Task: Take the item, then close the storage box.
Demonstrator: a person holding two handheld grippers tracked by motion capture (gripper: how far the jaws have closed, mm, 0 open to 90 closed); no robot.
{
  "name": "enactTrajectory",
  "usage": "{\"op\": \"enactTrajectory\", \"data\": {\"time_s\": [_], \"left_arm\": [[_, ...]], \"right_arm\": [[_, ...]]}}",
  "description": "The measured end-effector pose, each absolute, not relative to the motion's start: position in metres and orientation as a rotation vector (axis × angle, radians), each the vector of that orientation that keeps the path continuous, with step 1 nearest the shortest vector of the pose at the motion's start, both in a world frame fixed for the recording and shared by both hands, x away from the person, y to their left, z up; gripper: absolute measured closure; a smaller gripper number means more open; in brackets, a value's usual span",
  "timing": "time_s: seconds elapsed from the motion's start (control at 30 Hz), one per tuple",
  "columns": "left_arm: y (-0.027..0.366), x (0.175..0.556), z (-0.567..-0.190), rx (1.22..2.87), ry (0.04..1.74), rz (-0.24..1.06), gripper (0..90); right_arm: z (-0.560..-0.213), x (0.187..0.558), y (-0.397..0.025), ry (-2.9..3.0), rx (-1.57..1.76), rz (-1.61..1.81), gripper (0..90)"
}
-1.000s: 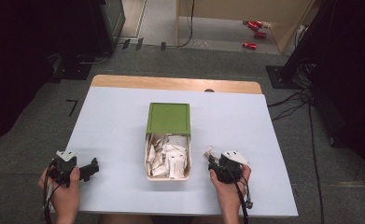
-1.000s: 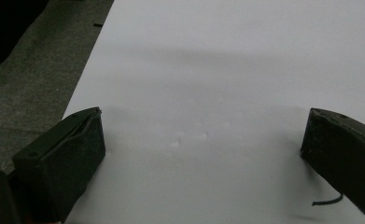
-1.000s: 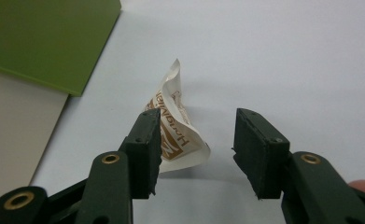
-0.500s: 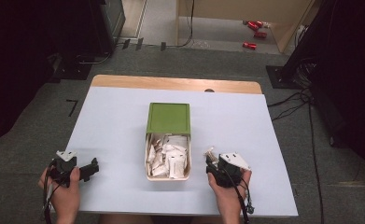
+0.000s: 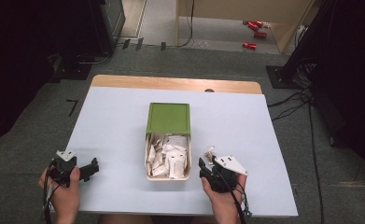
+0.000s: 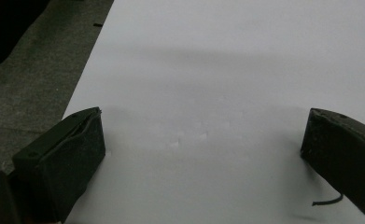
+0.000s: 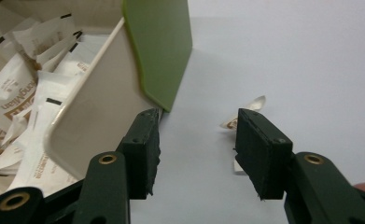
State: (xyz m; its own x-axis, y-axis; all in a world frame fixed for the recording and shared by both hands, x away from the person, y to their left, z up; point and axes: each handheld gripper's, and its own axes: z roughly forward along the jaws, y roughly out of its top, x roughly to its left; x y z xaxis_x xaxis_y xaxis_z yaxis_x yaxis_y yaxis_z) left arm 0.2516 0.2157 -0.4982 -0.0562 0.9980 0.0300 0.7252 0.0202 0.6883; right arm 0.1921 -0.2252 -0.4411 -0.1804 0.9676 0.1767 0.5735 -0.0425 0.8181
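Observation:
A cream box holds several white sachets; its green lid is slid back over the far half. My right gripper rests open on the table just right of the box's near corner. In the right gripper view, this gripper has its left jaw against the box wall below the lid. A loose sachet lies on the table, partly behind the right jaw. My left gripper sits open over bare table near the front left corner, with nothing between its jaws.
The pale table has a wooden strip along its far edge. Grey floor surrounds it, with cables at the right and red objects far back. Dark equipment stands at the back left.
My right gripper has shifted slightly left toward the box's near corner. The left gripper has barely moved.

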Motion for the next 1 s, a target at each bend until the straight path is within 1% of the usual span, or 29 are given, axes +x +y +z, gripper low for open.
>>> {"op": "enactTrajectory", "data": {"time_s": [0.23, 0.53, 0.63, 0.9, 1.0], "left_arm": [[0.216, 0.251, -0.498, 1.752, 1.832, 0.762, 0.0], [0.216, 0.251, -0.498, 1.755, 1.832, 0.761, 0.0], [0.216, 0.251, -0.498, 1.754, 1.831, 0.762, 0.0], [0.216, 0.251, -0.498, 1.754, 1.832, 0.762, 0.0], [0.216, 0.251, -0.498, 1.754, 1.832, 0.762, 0.0]], "right_arm": [[-0.439, 0.189, -0.219, 1.795, 1.618, 1.147, 50.6], [-0.425, 0.185, -0.216, 1.79, 1.591, 1.197, 51.2], [-0.421, 0.182, -0.214, 1.8, 1.573, 1.246, 52.8], [-0.415, 0.18, -0.211, 1.8, 1.562, 1.262, 53.1], [-0.414, 0.179, -0.209, 1.807, 1.561, 1.283, 55.1]]}}
